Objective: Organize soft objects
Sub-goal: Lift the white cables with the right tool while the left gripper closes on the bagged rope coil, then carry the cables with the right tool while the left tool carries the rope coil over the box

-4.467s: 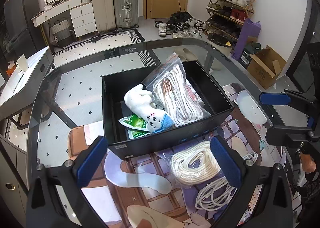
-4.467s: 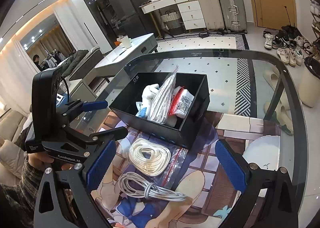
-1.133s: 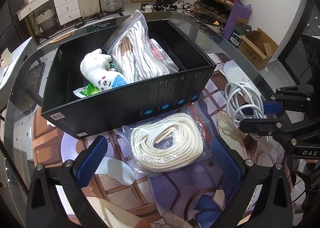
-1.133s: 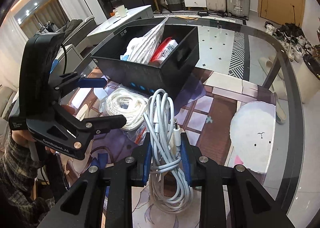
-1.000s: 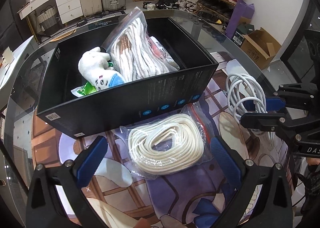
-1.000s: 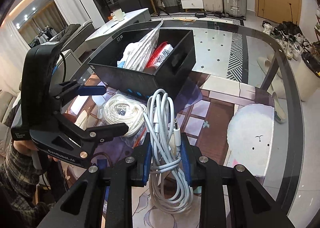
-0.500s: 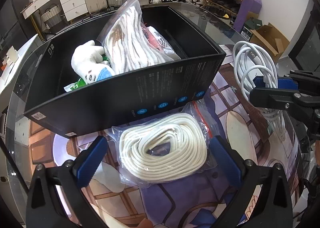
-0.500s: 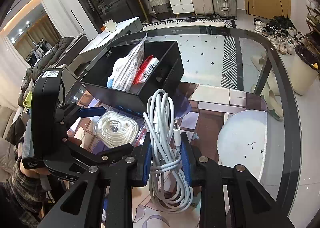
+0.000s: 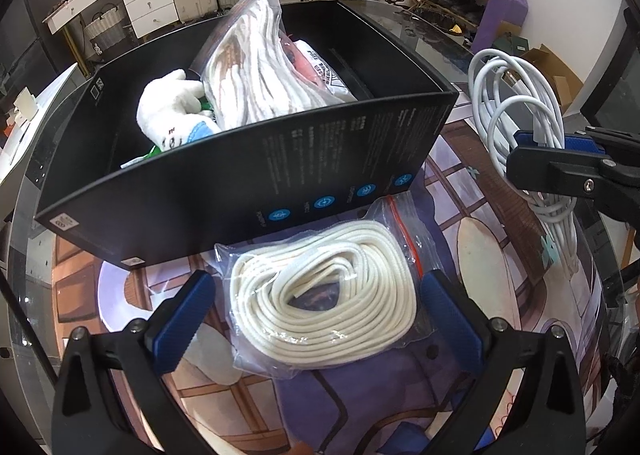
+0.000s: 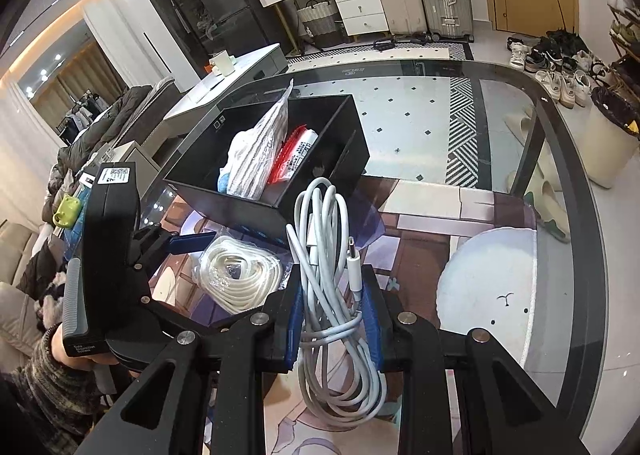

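Nearest us, we are pinching the white cable bundle (image 10: 334, 287) in the right hand-held gripper (image 10: 334, 305), jaws clamped on its middle, loops dangling limp and light above the bench (image 10: 568, 239). Our left hand-held gripper (image 9: 316, 313) is hanging wide open around the bagged rope coil (image 9: 324, 295), not yet touching; that bag looks slippery, so gripping through the coil's bulk seems wiser. Beyond, the black box (image 9: 248, 171) is waiting, already holding soft goods.
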{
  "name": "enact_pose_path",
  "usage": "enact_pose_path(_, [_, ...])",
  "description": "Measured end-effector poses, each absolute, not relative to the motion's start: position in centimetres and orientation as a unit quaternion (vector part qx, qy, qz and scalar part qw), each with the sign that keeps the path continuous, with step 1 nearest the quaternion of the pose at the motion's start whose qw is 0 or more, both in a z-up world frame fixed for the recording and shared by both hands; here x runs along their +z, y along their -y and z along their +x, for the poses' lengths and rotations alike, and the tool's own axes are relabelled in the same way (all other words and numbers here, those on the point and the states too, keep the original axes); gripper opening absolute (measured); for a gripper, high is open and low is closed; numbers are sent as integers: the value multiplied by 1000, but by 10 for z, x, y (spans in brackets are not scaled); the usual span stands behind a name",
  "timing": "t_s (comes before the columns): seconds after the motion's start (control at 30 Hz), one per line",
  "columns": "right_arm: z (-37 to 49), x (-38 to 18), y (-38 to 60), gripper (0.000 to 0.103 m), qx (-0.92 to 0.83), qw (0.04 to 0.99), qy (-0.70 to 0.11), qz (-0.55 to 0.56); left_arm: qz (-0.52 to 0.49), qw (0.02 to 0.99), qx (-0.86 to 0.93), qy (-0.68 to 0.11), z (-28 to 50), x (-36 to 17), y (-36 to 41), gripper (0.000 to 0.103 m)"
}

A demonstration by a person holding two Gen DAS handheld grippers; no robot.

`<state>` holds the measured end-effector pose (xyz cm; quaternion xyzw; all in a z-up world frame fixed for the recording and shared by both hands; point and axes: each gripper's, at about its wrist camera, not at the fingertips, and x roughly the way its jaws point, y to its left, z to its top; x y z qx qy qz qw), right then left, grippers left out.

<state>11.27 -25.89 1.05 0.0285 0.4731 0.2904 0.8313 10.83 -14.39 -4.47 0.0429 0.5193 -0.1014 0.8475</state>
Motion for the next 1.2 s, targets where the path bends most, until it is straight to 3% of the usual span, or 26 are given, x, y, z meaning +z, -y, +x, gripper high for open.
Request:
enact_pose_path(0.13, [113,13,259,26,289,833,-470,33,42,849,-102,-517,104,-44,141,101])
enact_pose_path(0.33, [112,18,260,26,288,836,-465,41,40,853,-104,-510,95,-37,132,66])
enact_pose_path(0.5, [109,25,255,26,291,839,-459,38,24,852,-109,-512,89,-33,121,54])
enact_pose_path(1.2, [99,48,233,26,306,841,-446,25,1,873,-118,-473,60,2,88,49])
